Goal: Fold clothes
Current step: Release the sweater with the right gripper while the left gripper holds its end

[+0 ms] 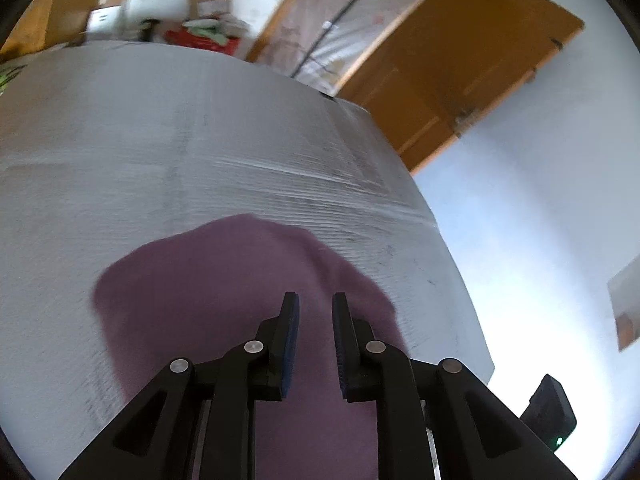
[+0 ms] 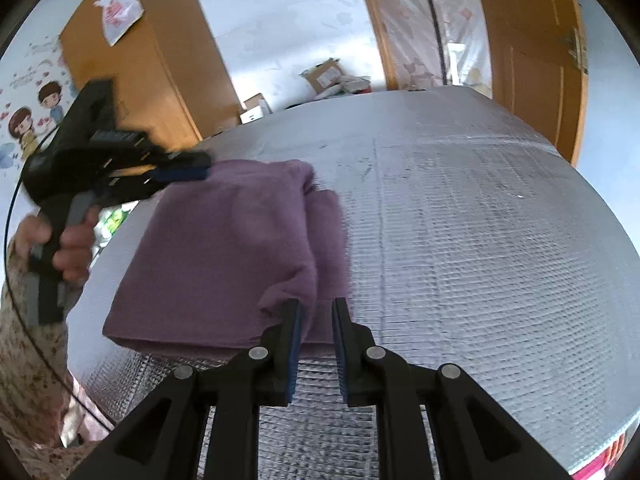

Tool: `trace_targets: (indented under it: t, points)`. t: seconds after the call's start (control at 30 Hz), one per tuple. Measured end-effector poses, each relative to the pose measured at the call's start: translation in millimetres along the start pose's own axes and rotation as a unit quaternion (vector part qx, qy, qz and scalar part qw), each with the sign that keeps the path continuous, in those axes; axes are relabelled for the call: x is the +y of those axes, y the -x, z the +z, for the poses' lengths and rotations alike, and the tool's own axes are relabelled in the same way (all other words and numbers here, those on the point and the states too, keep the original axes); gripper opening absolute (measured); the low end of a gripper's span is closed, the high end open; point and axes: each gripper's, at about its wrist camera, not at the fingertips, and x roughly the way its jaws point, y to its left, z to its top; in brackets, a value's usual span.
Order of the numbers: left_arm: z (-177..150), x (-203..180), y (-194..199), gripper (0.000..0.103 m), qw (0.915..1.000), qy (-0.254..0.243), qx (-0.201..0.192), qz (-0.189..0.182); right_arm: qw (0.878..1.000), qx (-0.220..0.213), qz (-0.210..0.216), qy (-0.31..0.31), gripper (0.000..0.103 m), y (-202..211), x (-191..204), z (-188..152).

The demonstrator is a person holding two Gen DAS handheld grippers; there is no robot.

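Silver quilted foil covers the tabletop [image 2: 460,220], with wooden doors [image 2: 528,60] and a white wall behind it. Taking the purple garment [image 2: 232,248] as the landmark: it lies already folded into a thick stack on the left half of the tabletop, its layered edge facing the near side. Left of the garment, a hand [image 2: 64,248] in a flecked sleeve grips the handle of the left tongs [image 2: 188,170], whose tips hover at the garment's far left corner; in their own wrist view they [image 1: 316,320] stand slightly spread above the cloth with nothing pinched between them. At the garment's near right corner, the right tongs [image 2: 316,320] are likewise a little apart; the cloth corner lies between or just behind the pads [image 2: 294,344], and I cannot tell whether they touch it.

The step looks like a release or a fresh grasp for one more fold. To do it well, each pair of tongs should bite all layers at matching corners, lift evenly, and carry the edge across without dragging the stack askew on the slick foil. A bite on the top layer alone would peel the fold open.
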Motion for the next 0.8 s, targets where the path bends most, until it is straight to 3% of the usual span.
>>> trace_targets:
  t: [0.23,0.37,0.67,0.8]
  points:
    - [-30.7,15.2,25.9,0.018,0.9988,-0.020,-0.018,0.041,0.999,-0.033,0.023,-0.017,0.016,9.4,-6.4,20.7]
    - [-44.2,21.2,35.2,0.018,0.9986,-0.017,-0.022,0.045,0.999,-0.018,0.042,-0.006,0.027,-6.1,1.9,33.8]
    - [-49.5,31.9,32.0,0.018,0.9989,-0.005,-0.025,0.038,0.998,0.042,0.042,-0.003,0.028,-42.1,6.2,20.9]
    - [-47.5,33.1,27.7,0.018,0.9989,0.001,-0.023,0.040,0.998,0.024,0.051,-0.001,0.012,-31.9,3.7,22.8]
